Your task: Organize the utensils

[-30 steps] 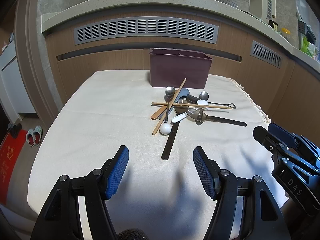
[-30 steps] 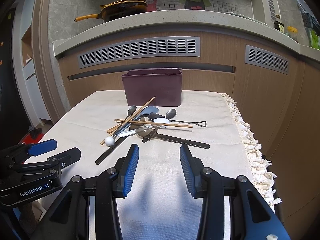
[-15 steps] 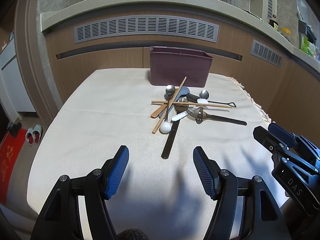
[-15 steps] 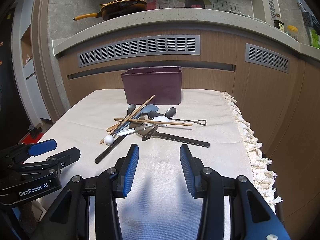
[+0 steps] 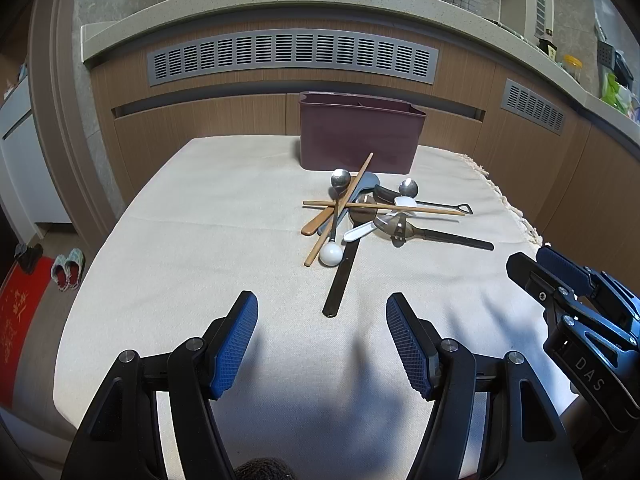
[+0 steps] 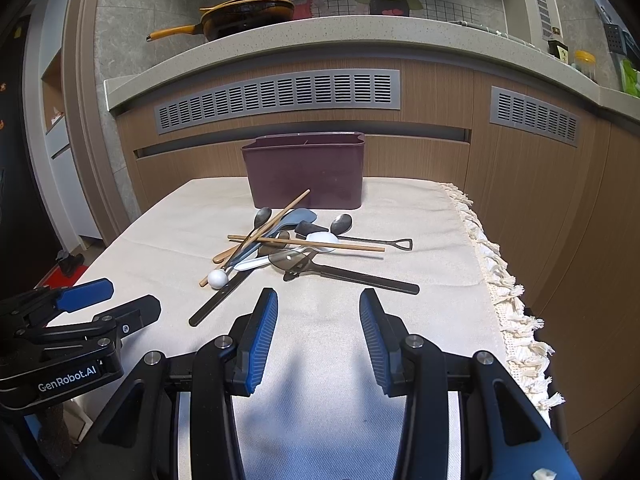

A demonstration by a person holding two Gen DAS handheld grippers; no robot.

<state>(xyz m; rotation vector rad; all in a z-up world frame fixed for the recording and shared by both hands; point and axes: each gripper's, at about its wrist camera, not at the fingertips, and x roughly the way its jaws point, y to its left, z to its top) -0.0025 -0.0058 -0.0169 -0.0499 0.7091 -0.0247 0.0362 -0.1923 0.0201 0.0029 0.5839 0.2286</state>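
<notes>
A tangled heap of wooden chopsticks, metal spoons and dark ladles [image 6: 296, 248] is lying mid-bench before the maroon plastic caddy [image 6: 306, 172]. The right gripper [image 6: 318, 332] and left gripper [image 5: 322, 338] are both hovering near the bench's near edge, fingers spread, empty; the long black handle [image 6: 362, 276] is pointing toward the right edge, nearer the right gripper.

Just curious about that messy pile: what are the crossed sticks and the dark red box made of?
The crossed chopsticks look like bamboo or wood: pale tan, matte. The dark red box seems moulded plastic: uniform colour, rounded corners, dull sheen.
</notes>
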